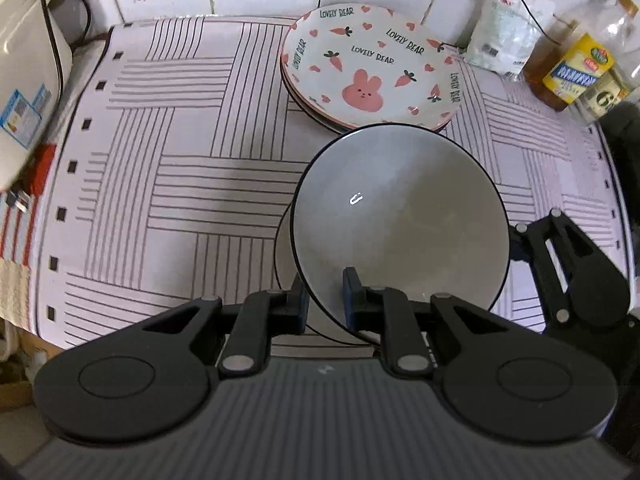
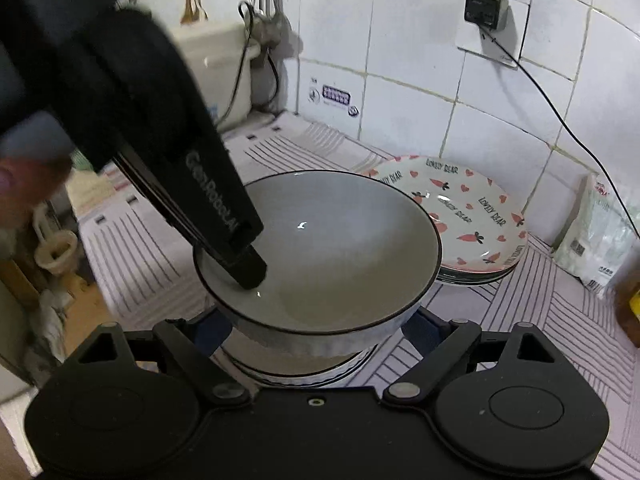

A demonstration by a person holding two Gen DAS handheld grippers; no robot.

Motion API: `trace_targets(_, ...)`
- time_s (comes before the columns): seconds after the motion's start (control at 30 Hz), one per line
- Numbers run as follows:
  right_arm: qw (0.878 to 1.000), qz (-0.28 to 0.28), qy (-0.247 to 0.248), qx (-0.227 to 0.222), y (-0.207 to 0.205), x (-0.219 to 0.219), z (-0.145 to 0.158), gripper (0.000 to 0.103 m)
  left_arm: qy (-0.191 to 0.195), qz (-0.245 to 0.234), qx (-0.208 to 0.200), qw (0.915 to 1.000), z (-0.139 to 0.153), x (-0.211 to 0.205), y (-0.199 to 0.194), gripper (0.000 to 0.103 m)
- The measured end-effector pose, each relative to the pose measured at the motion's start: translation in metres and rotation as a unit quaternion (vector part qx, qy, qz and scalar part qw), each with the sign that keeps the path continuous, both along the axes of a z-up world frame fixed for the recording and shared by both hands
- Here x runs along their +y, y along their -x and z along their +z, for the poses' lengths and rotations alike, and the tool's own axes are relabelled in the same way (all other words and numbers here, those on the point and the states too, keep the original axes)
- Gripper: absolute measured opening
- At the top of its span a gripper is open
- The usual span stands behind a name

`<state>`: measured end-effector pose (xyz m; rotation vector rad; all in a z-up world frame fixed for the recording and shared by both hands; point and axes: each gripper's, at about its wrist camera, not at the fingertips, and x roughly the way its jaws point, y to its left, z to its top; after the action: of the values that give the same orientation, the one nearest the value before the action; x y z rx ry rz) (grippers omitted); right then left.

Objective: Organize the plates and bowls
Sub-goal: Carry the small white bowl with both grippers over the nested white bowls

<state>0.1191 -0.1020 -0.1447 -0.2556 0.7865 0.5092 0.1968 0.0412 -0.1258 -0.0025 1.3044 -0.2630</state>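
Observation:
A grey bowl with a black rim [image 1: 400, 216] [image 2: 332, 248] hangs tilted just above a second bowl [image 2: 304, 364] on the striped mat. My left gripper [image 1: 325, 300] is shut on the grey bowl's near rim, one finger inside and one outside; it also shows in the right wrist view [image 2: 240, 256]. My right gripper [image 2: 316, 332] is open, its fingers either side of the lower bowl, not touching. A stack of rabbit-and-carrot plates [image 1: 372, 68] [image 2: 472, 216] sits behind the bowls.
A white rice cooker [image 1: 24, 92] stands at the left edge. A white bag [image 1: 500, 32] and oil bottles [image 1: 572, 68] stand at the back right by the tiled wall. A power cord [image 2: 560, 116] hangs from a wall socket.

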Motion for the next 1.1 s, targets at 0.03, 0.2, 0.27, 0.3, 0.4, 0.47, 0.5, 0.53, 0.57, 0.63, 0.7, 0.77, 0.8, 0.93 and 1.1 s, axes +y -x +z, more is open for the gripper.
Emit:
trace_targets(0.03, 1.0, 0.0, 0.004, 0.0, -0.001, 0.001, 0.0, 0.093, -0.006, -0.002, 0.0, 1.0, 0.0, -0.001, 0.0, 0.015)
trace_targets(0.2, 1.0, 0.012, 0.017, 0.016, -0.003, 0.004, -0.001, 0.093, -0.017, 0.0, 0.013, 0.9998, -0.01, -0.002, -0.001, 0.015)
trace_targets(0.27, 0.999, 0.013, 0.026, 0.023, -0.005, 0.005, -0.002, 0.093, -0.018, 0.0, 0.012, 0.9998, -0.012, -0.003, -0.001, 0.015)
trace_targets(0.3, 0.999, 0.011, 0.032, 0.022, -0.005, 0.006, -0.003, 0.093, -0.018, 0.002, 0.012, 0.9998, -0.012, -0.003, -0.002, 0.015)
trace_targets(0.4, 0.999, 0.011, 0.044, 0.02, -0.006, 0.007, -0.003, 0.093, -0.025, 0.004, 0.003, 0.9997, -0.012, -0.004, -0.002, 0.016)
trace_targets(0.47, 0.998, 0.015, 0.05, 0.03, -0.009, 0.009, -0.002, 0.093, -0.033, 0.003, -0.007, 0.9994, -0.012, -0.004, -0.001, 0.016)
trace_targets(0.5, 0.998, 0.017, 0.052, 0.037, -0.011, 0.01, 0.001, 0.092, -0.035, 0.003, -0.011, 0.9993, -0.012, -0.004, 0.0, 0.016)
trace_targets(0.53, 0.997, 0.019, 0.053, 0.043, -0.012, 0.011, 0.003, 0.093, -0.034, 0.004, -0.013, 0.9993, -0.013, -0.004, 0.0, 0.016)
trace_targets(0.57, 0.997, 0.021, 0.052, 0.051, -0.014, 0.01, 0.005, 0.093, -0.034, 0.006, -0.016, 0.9993, -0.013, -0.004, 0.001, 0.016)
trace_targets(0.63, 0.997, 0.025, 0.046, 0.064, -0.016, 0.007, 0.008, 0.093, -0.038, 0.005, -0.023, 0.999, -0.013, -0.006, 0.003, 0.016)
trace_targets(0.7, 0.996, 0.028, 0.036, 0.072, -0.017, 0.003, 0.008, 0.093, -0.043, 0.007, -0.028, 0.9986, -0.013, -0.008, 0.006, 0.016)
trace_targets(0.77, 0.996, 0.028, 0.031, 0.075, -0.015, 0.001, 0.009, 0.093, -0.043, 0.014, -0.027, 0.9986, -0.013, -0.007, 0.008, 0.016)
trace_targets(0.8, 0.996, 0.028, 0.032, 0.074, -0.013, 0.001, 0.009, 0.093, -0.043, 0.018, -0.027, 0.9985, -0.013, -0.007, 0.01, 0.016)
trace_targets(0.93, 0.997, 0.023, 0.024, 0.067, -0.006, -0.001, 0.009, 0.093, -0.063, 0.021, -0.04, 0.997, -0.011, -0.013, 0.015, 0.015)
trace_targets(1.1, 0.998, -0.005, 0.005, 0.061, 0.003, -0.006, 0.007, 0.093, -0.105, 0.016, -0.066, 0.9921, -0.009, -0.026, 0.022, 0.016)
